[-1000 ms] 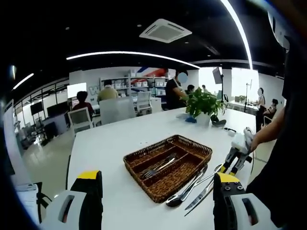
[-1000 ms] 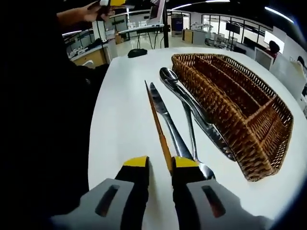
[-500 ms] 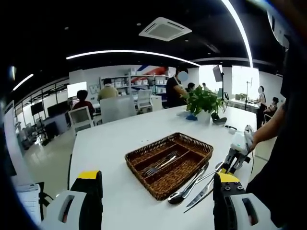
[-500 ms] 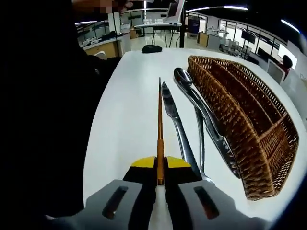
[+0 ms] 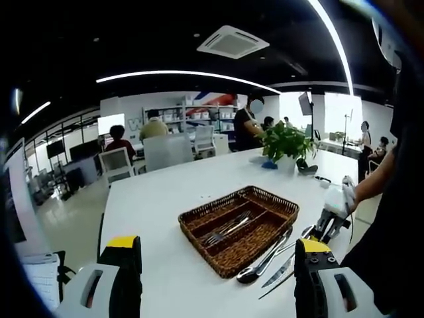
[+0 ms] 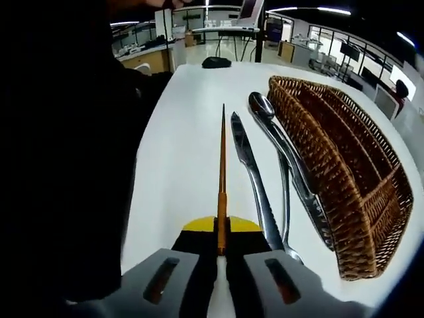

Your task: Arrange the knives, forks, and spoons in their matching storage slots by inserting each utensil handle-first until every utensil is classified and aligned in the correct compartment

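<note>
Right gripper view: your right hand-held gripper [image 6: 221,233] has its jaws pinched tight on the near end of a knife [image 6: 222,173], seen edge-on as a thin orange line running straight ahead over the white desk [image 6: 179,152].
Beside the knife: a second knife [image 6: 254,179] lies flat on the desk just to its right, then a spoon [image 6: 286,159] with its bowl at the far end, and a fork [image 6: 285,205] partly tucked between them.
Basket: the wicker tray [image 6: 344,165] sits on the right, its long compartments running away from you, its near wall just beside the loose cutlery.
Left gripper view: your left hand-held gripper [image 5: 215,255] is held up and back from the desk, jaws spread wide, nothing between them.
Tray from here: the wicker tray [image 5: 255,235] sits mid-desk with a few forks [image 5: 225,228] lying in one of its middle slots.
Loose pieces: the spoon [image 5: 265,258] and knives lie on the desk along the tray's right side.
Other gripper: your right hand-held gripper [image 5: 329,222] shows at the right, low over the desk, near the ends of those pieces.
Background: a potted plant [image 5: 286,144] stands at the far end of the desk.
</note>
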`<state>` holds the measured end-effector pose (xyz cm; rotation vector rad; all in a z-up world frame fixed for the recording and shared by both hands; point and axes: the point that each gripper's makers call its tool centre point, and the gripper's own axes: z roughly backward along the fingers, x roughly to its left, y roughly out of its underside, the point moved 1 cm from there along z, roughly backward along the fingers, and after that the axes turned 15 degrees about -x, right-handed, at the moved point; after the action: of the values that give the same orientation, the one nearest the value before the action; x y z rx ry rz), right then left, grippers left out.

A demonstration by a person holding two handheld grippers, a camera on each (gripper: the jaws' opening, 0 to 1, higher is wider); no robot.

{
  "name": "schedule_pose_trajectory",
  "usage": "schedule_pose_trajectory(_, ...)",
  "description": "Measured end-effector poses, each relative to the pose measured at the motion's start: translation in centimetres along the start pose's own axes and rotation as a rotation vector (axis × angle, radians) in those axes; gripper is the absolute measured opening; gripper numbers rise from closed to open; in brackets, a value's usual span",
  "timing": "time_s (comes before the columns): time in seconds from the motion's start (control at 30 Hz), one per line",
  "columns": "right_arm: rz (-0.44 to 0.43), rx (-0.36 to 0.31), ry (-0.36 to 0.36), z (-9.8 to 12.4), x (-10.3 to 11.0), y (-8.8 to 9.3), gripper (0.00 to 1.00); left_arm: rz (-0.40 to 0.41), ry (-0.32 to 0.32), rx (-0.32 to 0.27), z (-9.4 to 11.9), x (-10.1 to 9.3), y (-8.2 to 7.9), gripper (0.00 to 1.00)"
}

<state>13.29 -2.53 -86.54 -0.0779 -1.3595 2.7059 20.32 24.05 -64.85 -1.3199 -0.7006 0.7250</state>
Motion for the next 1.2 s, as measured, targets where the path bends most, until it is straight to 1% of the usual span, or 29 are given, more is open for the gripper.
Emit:
schedule_pose_trajectory(0.07,-0.034,0.003,0.01,0.2,0.0,-0.3,0.0,-0.001,-0.001,-0.002,-0.1,0.1,0.0,1.0)
schedule_pose_trajectory(0.13,-0.049,0.006,0.018,0.4,-0.3,-0.5,0.0,0.003,-0.002,-0.004,-0.2,0.1,0.0,1.0)
schedule_pose_trajectory(0.3,-0.045,-0.018,0.025,1.0,-0.5,-2.2,0.0,0.004,0.002,-0.01,-0.6,-0.2,-0.1,1.0)
schedule_pose_trajectory(0.43,-0.038,-0.021,0.03,1.2,-0.8,-3.2,0.0,0.006,0.002,-0.015,-0.7,-0.1,-0.1,1.0)
schedule_pose_trajectory(0.53,-0.039,-0.032,0.033,1.5,-0.8,-4.1,0.0,0.005,0.003,-0.015,-0.7,0.0,-0.1,1.0)
schedule_pose_trajectory(0.7,-0.077,-0.074,0.056,2.4,-1.3,-6.4,0.0,0.001,0.0,-0.019,-0.8,0.1,-0.4,1.0)
schedule_pose_trajectory(0.83,-0.127,-0.106,0.108,3.4,-2.4,-8.0,0.0,0.001,0.005,-0.019,-0.9,0.0,-0.5,1.0)
schedule_pose_trajectory(0.9,-0.133,-0.113,0.122,3.7,-2.7,-8.5,0.0,0.002,0.008,-0.021,-1.0,-0.2,-0.6,1.0)
schedule_pose_trajectory(1.0,-0.148,-0.134,0.165,4.4,-3.5,-9.5,0.0,0.004,0.01,-0.027,-1.2,-0.3,-0.7,1.0)
schedule_pose_trajectory(1.1,-0.158,-0.141,0.21,4.9,-4.3,-9.9,0.0,0.004,0.014,-0.03,-1.3,-0.4,-0.8,1.0)
schedule_pose_trajectory(1.17,-0.166,-0.126,0.262,5.4,-5.1,-9.6,0.0,0.004,0.018,-0.033,-1.5,-0.6,-0.9,1.0)
schedule_pose_trajectory(1.2,-0.174,-0.127,0.274,5.6,-5.4,-9.6,0.0,0.004,0.019,-0.035,-1.6,-0.7,-1.0,1.0)
